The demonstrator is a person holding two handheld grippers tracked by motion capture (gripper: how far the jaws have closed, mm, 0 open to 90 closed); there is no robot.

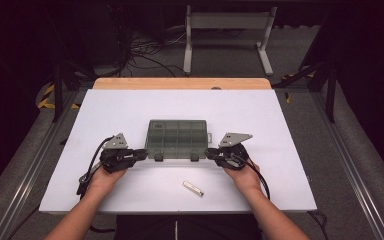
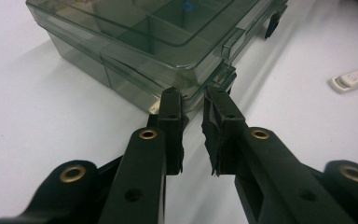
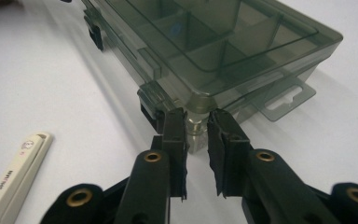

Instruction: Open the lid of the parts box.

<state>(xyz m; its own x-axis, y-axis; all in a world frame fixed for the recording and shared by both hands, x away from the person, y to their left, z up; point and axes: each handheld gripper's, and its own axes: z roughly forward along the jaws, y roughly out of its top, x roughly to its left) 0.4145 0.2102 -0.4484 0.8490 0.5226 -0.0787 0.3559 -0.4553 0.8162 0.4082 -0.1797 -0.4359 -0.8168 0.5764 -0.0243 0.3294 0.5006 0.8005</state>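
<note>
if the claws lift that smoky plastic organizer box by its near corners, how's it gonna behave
The organizer box looks like rigid moulded plastic, so it should probably stay stiff, not sag. Most compartments seen through the clear lid look empty, so it's likely light. Its smooth glossy corners may slip between the left claw and right claw, each meeting just a corner. Flat and low, it seems unlikely to tip.

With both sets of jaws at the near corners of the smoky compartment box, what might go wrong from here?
1. Each gripper, left and right, has only a corner of the compartment box between its jaws; a lift may slip or tilt.
2. The lid looks shut with two dark latches; uneven pulling might pop it open.
3. The white stick lies close in front; a dropped box could hit it.
</note>
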